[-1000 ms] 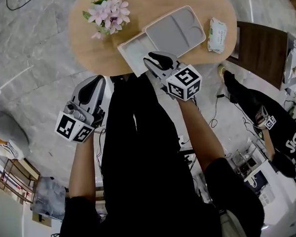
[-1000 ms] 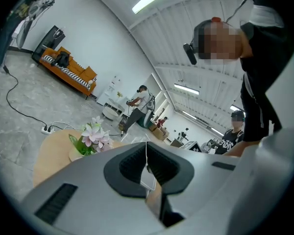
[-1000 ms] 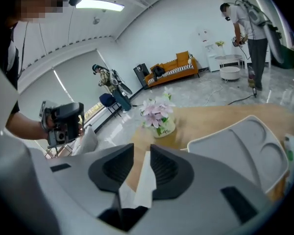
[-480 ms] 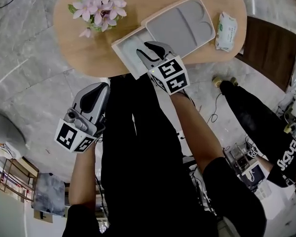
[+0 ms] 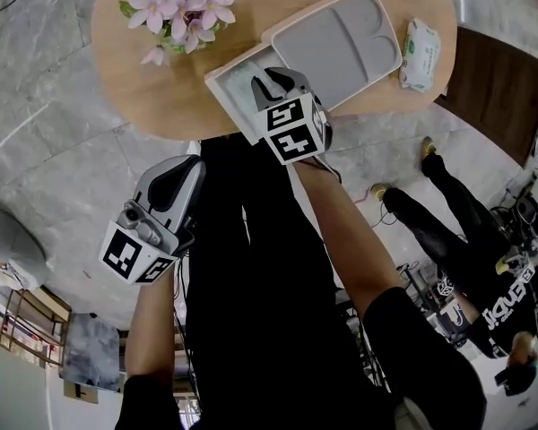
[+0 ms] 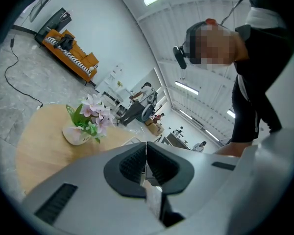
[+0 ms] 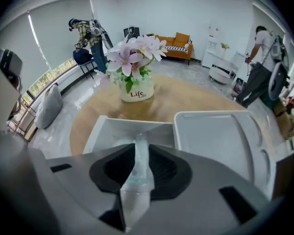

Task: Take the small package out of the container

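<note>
Jaws of the right gripper [image 5: 267, 83] are closing on the small package [image 7: 137, 166] — a pale, translucent strip that stands upright between the two dark pads and fills the gap between them. Directly ahead of and below the jaw tips lies the white container [image 7: 104, 131], open at the top, with its far wall just beyond the tips. The package rises out of that opening; whether its lower end touches the bottom cannot be told, and in the head view the gripper covers it.

Right of these jaws, edge to edge with the container, lies a grey tray [image 7: 220, 136] with shallow compartments. Farther ahead of the tips, a pot of pink flowers [image 7: 135, 89] stands on the round wooden surface [image 5: 152, 88]. Beyond the tray, far right of the jaws, lies a pack of wipes [image 5: 420, 52].

The left gripper [image 5: 175, 173] hangs well back from the surface, off its near edge beside the person's legs — its jaws are together, tips meeting, with nothing between them. The flowers show ahead and to the left of those jaws.
</note>
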Motion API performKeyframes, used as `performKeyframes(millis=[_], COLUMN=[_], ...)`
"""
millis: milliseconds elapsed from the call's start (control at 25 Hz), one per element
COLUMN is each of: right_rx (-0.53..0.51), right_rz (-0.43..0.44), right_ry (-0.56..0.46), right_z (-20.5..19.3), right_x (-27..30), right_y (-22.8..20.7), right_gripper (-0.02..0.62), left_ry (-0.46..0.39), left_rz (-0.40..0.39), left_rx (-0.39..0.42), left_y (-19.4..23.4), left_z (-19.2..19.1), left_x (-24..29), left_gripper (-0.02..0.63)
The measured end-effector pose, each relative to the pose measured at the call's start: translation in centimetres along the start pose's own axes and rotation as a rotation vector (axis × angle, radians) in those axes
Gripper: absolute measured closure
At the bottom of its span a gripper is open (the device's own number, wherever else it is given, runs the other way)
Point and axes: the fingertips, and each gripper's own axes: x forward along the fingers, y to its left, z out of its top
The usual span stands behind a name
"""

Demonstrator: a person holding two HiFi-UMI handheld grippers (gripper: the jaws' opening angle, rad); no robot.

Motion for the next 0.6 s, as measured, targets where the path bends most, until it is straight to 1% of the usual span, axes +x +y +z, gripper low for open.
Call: performKeyframes(millis=[40, 80, 240, 360, 440, 600], right_rx=[-0.004, -0.008, -0.004, 0.052, 0.059, 0.079], right_rz=[-0.017, -0.025, -0.037, -0.041, -0.053, -0.067], right_ry=[0.010, 0.019, 0.056, 0.105, 0.130, 0.134], right_z=[0.2, 0.3, -0.1, -1.3, -1.7, -1.8], right_x=[0.1, 0.3, 0.9, 1.6, 2.0, 2.6], right_y=[-0.1, -0.1, 0.5, 0.8, 1.1, 1.0], right_gripper=[0.508, 0.535, 0.537, 0.489, 0.439, 0.426], left_ry=[0.000, 0.001, -0.004, -0.006, -0.008, -0.006], left_rz=[-0.001, -0.002, -0.011, -0.019, -0.022, -0.029], left_rx=[0.000, -0.001, -0.006, -0.013, -0.019, -0.029], left_y=[0.1, 0.2, 0.5, 0.7, 0.9, 0.9], left_z=[-0.1, -0.1, -0.3, -0.5, -0.6, -1.0], left_x=[-0.1, -0.1, -0.3, -0.3, -0.4, -0.5], left_gripper=[0.588, 0.588, 0.588, 0.588, 0.588, 0.588])
